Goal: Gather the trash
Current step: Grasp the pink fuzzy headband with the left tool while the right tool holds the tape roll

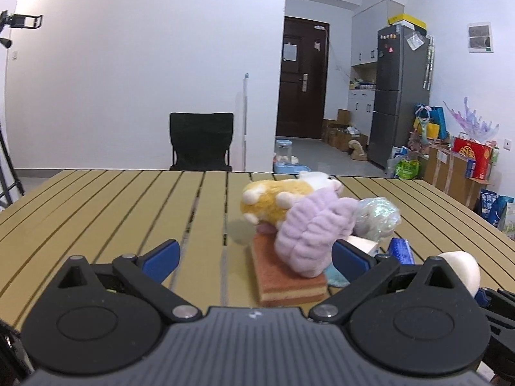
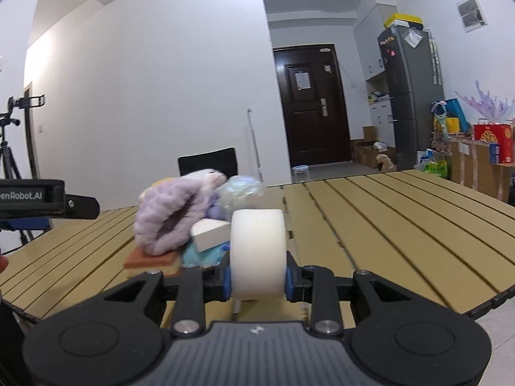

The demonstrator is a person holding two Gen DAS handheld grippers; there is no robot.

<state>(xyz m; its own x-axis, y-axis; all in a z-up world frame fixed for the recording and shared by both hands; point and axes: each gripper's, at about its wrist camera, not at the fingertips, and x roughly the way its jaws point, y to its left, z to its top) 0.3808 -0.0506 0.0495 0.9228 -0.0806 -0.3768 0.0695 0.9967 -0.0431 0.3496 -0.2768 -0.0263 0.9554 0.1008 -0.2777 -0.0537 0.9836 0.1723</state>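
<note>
Slatted tan tabletop (image 2: 386, 225) fills both views under white walls. On it, the right gripper (image 2: 257, 281) pinches a white cylindrical foam roll (image 2: 257, 254) between its blue pads. At its ten o'clock lies the pile: a lilac plush toy (image 2: 164, 225), a white wedge-shaped block (image 2: 209, 233) and an orange-and-yellow sponge (image 2: 151, 259). The left gripper (image 1: 254, 257) stands spread wide, empty, the sponge (image 1: 286, 276) at its twelve o'clock.

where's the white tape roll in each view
Left wrist: white tape roll at the lower right edge, beside the left tool's right finger.
Right wrist: centre, clamped in the right tool.
Shared landmark: the purple plush on the orange sponge.
</note>
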